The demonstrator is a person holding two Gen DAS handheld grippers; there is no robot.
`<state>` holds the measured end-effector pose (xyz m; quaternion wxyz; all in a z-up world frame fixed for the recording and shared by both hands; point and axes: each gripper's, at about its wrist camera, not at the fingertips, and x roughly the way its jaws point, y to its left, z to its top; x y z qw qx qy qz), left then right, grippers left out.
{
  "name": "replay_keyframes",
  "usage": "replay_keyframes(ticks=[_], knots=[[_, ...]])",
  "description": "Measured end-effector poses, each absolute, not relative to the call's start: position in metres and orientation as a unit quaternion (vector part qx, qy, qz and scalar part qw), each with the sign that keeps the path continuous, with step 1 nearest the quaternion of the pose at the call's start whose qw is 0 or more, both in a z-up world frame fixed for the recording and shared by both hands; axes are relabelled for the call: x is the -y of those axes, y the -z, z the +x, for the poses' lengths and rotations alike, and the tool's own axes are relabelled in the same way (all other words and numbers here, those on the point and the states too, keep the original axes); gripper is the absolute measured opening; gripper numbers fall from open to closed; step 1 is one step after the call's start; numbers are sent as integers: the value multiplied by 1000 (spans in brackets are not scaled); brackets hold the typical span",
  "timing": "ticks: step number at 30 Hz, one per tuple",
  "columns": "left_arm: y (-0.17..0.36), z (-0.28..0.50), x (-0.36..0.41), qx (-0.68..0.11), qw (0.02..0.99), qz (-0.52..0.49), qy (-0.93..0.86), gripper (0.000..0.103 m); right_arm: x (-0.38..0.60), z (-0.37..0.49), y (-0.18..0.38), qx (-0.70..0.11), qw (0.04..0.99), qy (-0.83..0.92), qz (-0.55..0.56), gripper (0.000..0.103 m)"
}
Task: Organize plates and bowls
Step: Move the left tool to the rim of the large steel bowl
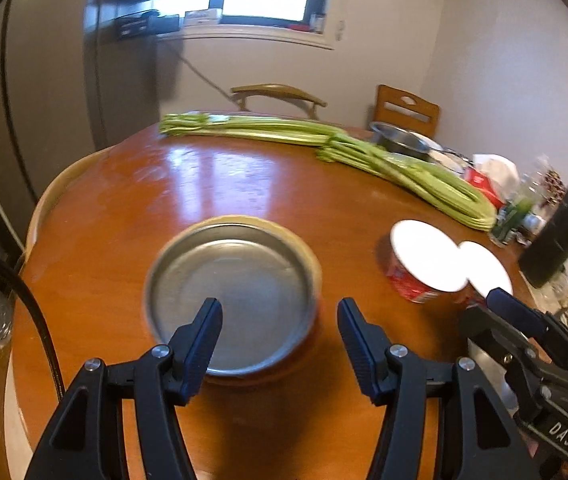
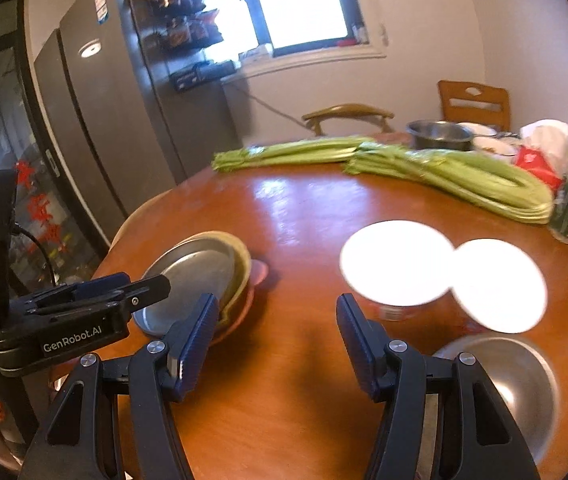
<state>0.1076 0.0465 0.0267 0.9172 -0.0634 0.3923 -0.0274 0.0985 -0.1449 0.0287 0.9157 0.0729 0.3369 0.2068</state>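
Metal plate (image 1: pixel 230 294) nested in yellow bowl (image 2: pixel 240 268), atop pink dish (image 2: pixel 258 276), table's (image 1: pixel 276 196) left. Steel bowl (image 2: pixel 520 376) near right. Left gripper (image 1: pixel 280 320) and right gripper (image 2: pixel 278 316) both spread wide, holding nothing.

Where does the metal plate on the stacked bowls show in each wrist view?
Left wrist: the metal plate sits low and centre, just ahead of the open left gripper, atop the stacked bowls.
Right wrist: the same plate is lower left, tilted on the stacked bowls, beside the left gripper.
Shared landmark: the celery lying across the far side of the table.
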Motion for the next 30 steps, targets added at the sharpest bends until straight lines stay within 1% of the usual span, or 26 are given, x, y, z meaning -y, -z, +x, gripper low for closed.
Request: replay_keyframes(ticks=[7, 14, 19, 23, 30], knots=[[-30, 105, 4, -394, 916, -46, 62, 60, 207, 86, -34, -325, 927, -162, 92, 63], [-30, 103, 55, -397, 913, -21, 96, 60, 263, 77, -26, -333, 930, -119, 100, 63], [-19, 107, 96, -413, 900, -2, 136, 60, 294, 70, -11, -358, 926, -86, 89, 63], [0, 112, 123, -440, 883, 6, 161, 60, 313, 69, 9, -387, 915, -71, 86, 63], [25, 114, 149, -465, 867, 14, 180, 60, 321, 69, 37, -421, 898, -83, 96, 63]])
